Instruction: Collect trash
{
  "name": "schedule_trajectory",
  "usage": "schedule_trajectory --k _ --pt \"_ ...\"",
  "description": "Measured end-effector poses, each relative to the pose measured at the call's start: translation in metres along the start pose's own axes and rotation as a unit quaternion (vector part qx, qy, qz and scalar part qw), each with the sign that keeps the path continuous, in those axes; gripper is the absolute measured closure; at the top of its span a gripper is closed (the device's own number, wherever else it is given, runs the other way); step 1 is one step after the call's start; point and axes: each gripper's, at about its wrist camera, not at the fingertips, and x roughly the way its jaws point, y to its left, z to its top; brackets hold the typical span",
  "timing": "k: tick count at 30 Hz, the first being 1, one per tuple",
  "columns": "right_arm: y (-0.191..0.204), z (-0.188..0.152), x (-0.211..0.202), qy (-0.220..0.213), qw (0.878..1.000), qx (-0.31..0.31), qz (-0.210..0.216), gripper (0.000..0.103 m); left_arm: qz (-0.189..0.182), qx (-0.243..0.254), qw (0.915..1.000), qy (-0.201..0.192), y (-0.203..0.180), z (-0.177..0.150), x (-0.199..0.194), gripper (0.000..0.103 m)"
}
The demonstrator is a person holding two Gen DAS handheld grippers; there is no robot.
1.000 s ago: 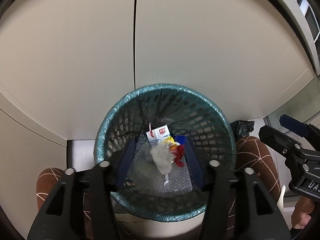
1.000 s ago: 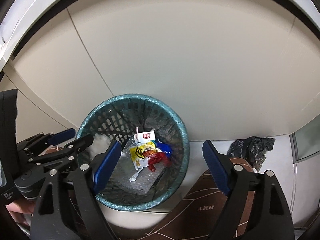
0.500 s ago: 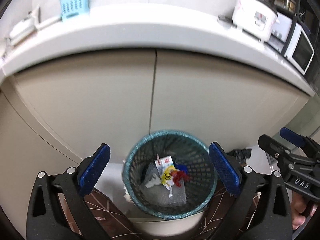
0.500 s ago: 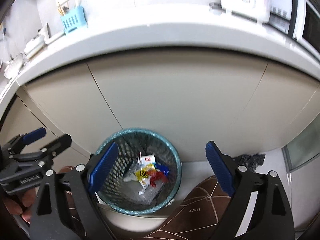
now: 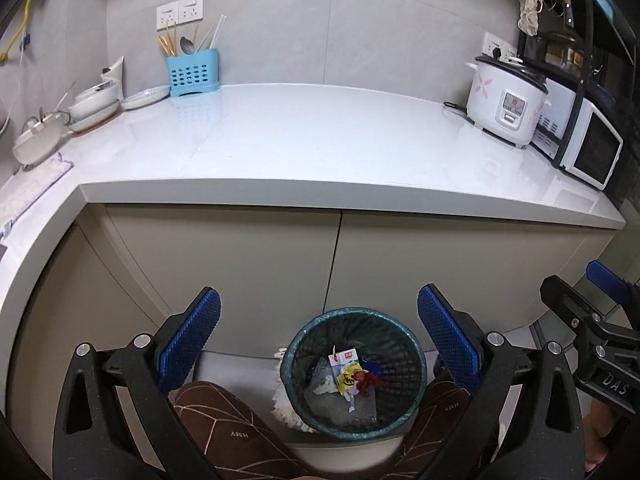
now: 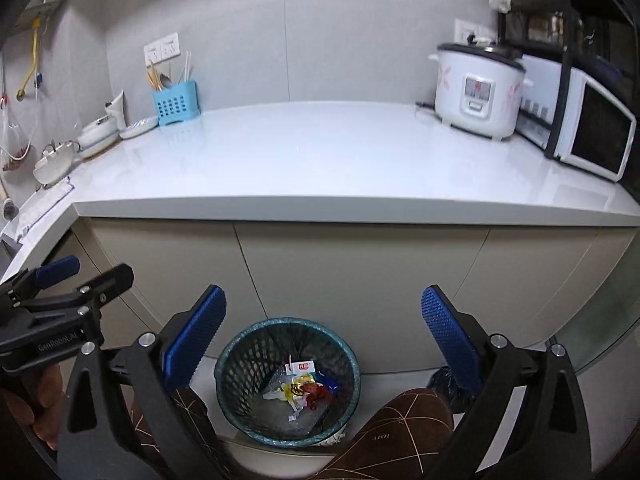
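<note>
Trash (image 5: 352, 376) heaped inside the mesh bin (image 5: 404, 334); both tongs (image 5: 320, 336) (image 6: 324, 338) spread wide, empty.

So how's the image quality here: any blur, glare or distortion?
Left wrist: sharp, strong fisheye bowing the countertop edge, soft sheen, dark corners. Right wrist: same bowing, rice cooker and wall slightly soft, trash basket clear, glossy reflections on the counter.

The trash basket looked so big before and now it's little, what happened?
Both grippers rose away from the trash basket, so the countertop and rice cooker came into view. The left gripper, a second ago closed round a clear wrapper, opened and let it go; the right gripper has just been opening, empty. The basket stayed put, its trash inside.
</note>
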Motion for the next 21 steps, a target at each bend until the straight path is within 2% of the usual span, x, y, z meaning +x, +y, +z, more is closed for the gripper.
schedule_trajectory --k 8,21 --pt "0.004 -0.004 -0.029 -0.006 1.0 0.011 0.0 0.008 0.005 0.006 0.9998 -0.018 0.009 -0.002 -0.033 0.006" --pt "0.002 -0.003 -0.029 -0.002 1.0 0.019 0.002 0.008 0.006 0.014 0.9997 -0.017 0.006 -0.004 -0.037 0.006"
